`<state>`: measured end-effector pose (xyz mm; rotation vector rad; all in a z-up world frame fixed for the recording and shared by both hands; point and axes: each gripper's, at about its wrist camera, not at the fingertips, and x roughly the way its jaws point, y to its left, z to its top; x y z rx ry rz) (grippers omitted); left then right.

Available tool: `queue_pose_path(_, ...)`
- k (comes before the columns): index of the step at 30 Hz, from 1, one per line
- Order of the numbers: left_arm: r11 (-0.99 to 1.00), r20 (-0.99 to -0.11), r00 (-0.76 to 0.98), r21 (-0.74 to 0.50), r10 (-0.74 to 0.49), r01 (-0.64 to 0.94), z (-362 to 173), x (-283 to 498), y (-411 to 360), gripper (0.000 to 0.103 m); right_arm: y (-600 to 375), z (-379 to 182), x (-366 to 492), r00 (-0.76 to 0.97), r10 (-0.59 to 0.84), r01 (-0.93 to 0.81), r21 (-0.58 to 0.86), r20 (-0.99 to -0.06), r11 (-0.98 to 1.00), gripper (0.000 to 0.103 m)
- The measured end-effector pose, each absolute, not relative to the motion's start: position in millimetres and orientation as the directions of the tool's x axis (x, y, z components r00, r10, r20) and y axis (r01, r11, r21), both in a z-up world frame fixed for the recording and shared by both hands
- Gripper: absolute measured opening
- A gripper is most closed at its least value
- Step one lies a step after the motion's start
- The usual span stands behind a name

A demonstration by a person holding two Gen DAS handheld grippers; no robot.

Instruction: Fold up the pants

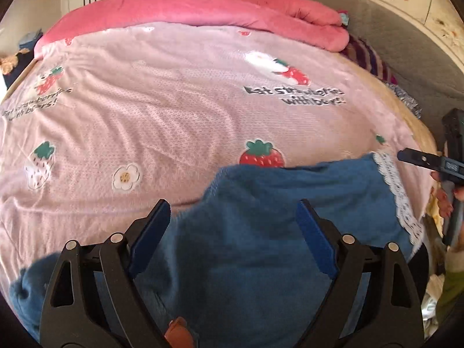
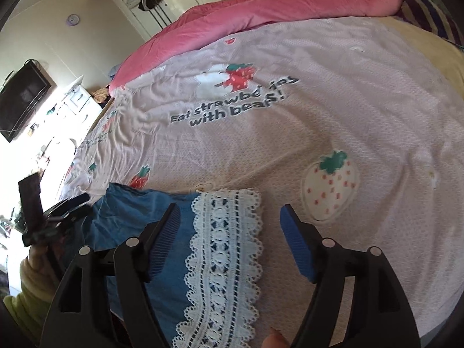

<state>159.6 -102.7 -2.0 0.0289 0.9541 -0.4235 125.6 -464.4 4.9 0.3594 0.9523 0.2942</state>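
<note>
Blue denim pants (image 1: pixel 261 246) lie folded on the near part of the bed, their white lace hem (image 1: pixel 397 197) at the right. My left gripper (image 1: pixel 232 206) hangs open just above the blue cloth, with nothing pinched between its pads. A brown tag (image 1: pixel 177 330) shows near its base. In the right wrist view the lace hem (image 2: pixel 226 246) runs between the wide-apart fingers of my right gripper (image 2: pixel 229 208), which is open above it. The denim (image 2: pixel 130 220) spreads to the left, where the left gripper (image 2: pixel 69 203) and a hand show. The right gripper (image 1: pixel 420 159) pokes in at the left wrist view's right edge.
A pink strawberry-print sheet (image 1: pixel 174 110) covers the bed. A rolled pink quilt (image 1: pixel 232 8) lies along the far side, with a striped pillow (image 1: pixel 368 55) and a grey padded headboard (image 1: pixel 406 43) at the right. A wall-mounted TV (image 2: pixel 23 98) and white cabinets stand beyond the bed's left edge.
</note>
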Motion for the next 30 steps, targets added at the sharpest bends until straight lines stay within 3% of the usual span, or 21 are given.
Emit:
queue_pose_path(7,0.922,-0.794,0.520,-0.123,-0.313,0.367,-10.1,184.7,-115.1,0.079,-451.0,-17.2,144.1,0.481,0.397,-0.086,0.409,-0.782,0.909,0.074)
queue_pose_path(8,0.918,-0.801,0.503,-0.137,-0.323,0.371,-13.8,189.1,-116.0,0.071,-449.8,-20.3,145.1,0.480,0.402,-0.084,0.415,-0.780,0.906,0.070)
queue_pose_path(9,0.917,-0.808,0.487,-0.154,-0.331,0.368,-17.7,192.5,-116.7,0.064,-448.2,-22.5,145.9,0.477,0.405,-0.086,0.417,-0.780,0.905,0.047)
queue_pose_path(10,0.913,-0.818,0.461,-0.177,-0.344,0.368,-22.7,196.4,-117.7,0.048,-446.5,-25.2,146.0,0.473,0.407,-0.085,0.419,-0.782,0.904,0.032)
queue_pose_path(11,0.912,-0.825,0.445,-0.187,-0.348,0.366,-26.3,198.5,-118.9,0.029,-447.2,-26.5,145.5,0.474,0.421,-0.082,0.437,-0.773,0.896,0.029)
queue_pose_path(12,0.911,-0.834,0.432,-0.185,-0.344,0.368,-30.5,200.7,-121.5,0.020,-448.8,-26.4,144.5,0.479,0.428,-0.080,0.448,-0.767,0.891,0.025)
queue_pose_path(14,0.913,-0.838,0.438,-0.159,-0.326,0.376,-34.4,201.8,-125.6,0.014,-454.3,-20.9,137.5,0.503,0.438,-0.080,0.465,-0.745,0.882,0.020)
queue_pose_path(23,0.933,-0.832,0.515,-0.007,-0.204,0.359,-46.3,210.8,-135.7,0.009,-448.7,-33.4,141.0,0.520,0.336,-0.052,0.364,-0.785,0.930,0.023)
queue_pose_path(25,0.933,-0.824,0.530,0.003,-0.201,0.359,-42.6,208.8,-135.9,0.009,-449.7,-29.8,137.0,0.536,0.312,-0.042,0.344,-0.784,0.938,0.038)
queue_pose_path(28,0.937,-0.797,0.555,-0.037,-0.238,0.347,-25.9,198.1,-126.5,0.009,-455.2,-12.1,117.0,0.598,0.275,-0.046,0.311,-0.752,0.949,0.043)
queue_pose_path(30,0.937,-0.764,0.588,-0.063,-0.266,0.343,-10.1,182.7,-117.8,0.020,-458.8,1.5,100.4,0.645,0.249,-0.038,0.294,-0.723,0.955,0.057)
